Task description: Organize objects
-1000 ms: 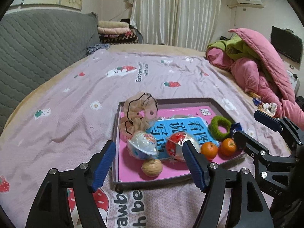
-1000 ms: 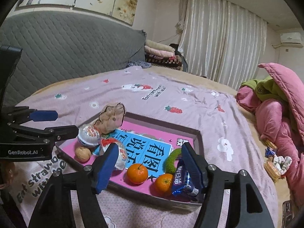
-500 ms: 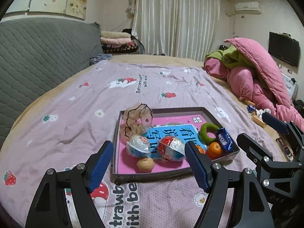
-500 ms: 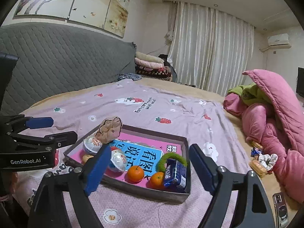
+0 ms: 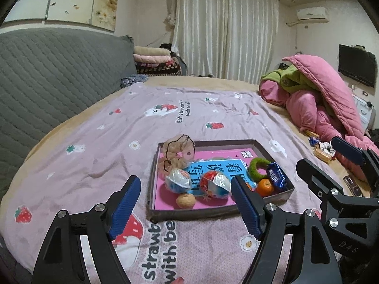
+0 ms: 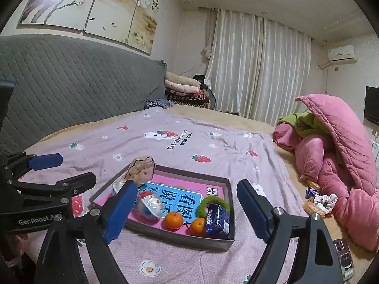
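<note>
A dark shallow tray (image 5: 220,214) (image 6: 180,235) sits on the bed. It holds a pink and blue book (image 5: 218,168) (image 6: 180,197), a beige scrunchie (image 5: 180,152) (image 6: 142,169), two foil-wrapped eggs (image 5: 214,184) (image 6: 150,204), a walnut (image 5: 186,200), two oranges (image 6: 174,221), a green ring (image 5: 258,168) (image 6: 213,202) and a blue snack packet (image 5: 276,177) (image 6: 218,217). My left gripper (image 5: 187,209) is open and empty, above the bed in front of the tray. My right gripper (image 6: 187,210) is open and empty, also in front of the tray.
The lilac strawberry-print bedspread (image 5: 118,142) covers the bed. A grey quilted headboard (image 5: 47,75) stands at the left. Pink and green bedding (image 5: 319,99) (image 6: 336,146) is piled at the right. Small snacks (image 6: 317,201) and a phone (image 6: 343,256) lie at the bed's right edge.
Both grippers have drawn back and up from the tray, which now looks smaller and farther. The blue snack packet left the right gripper and now lies in the tray.
</note>
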### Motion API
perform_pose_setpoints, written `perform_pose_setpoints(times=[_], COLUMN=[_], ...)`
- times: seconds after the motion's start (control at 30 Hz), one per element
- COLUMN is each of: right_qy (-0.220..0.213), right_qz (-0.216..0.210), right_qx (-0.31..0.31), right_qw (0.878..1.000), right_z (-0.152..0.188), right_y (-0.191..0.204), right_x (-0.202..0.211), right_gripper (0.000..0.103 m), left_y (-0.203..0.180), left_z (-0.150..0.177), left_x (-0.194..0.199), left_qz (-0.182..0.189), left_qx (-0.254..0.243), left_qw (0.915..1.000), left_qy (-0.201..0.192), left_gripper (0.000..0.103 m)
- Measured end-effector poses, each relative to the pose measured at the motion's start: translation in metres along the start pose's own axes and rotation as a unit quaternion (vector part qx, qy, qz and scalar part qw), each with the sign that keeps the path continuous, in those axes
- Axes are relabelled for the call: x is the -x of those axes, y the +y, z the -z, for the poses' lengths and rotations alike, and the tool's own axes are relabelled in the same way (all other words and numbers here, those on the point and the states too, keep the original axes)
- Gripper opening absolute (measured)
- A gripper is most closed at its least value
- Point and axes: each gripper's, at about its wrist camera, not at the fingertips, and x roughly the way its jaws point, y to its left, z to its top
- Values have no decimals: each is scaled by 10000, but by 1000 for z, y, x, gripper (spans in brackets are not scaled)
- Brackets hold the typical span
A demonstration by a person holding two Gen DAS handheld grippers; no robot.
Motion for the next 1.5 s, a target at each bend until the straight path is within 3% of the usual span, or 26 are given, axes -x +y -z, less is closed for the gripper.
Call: perform_pose_setpoints(times=[0.47,1.5], right_qy=[12,353], right_qz=[73,38], right_qx=[-96,-444], right_qw=[9999,9984], right_z=[17,60], right_y=[9,-3], right_x=[13,-4], right_gripper=[89,89], left_y=[-3,-17], left_z=[39,61], left_x=[2,-15], left_qz=[-197,-230], left_qx=[1,-107], left_qw=[9996,9987], left_qy=[177,435], left_gripper=[80,80])
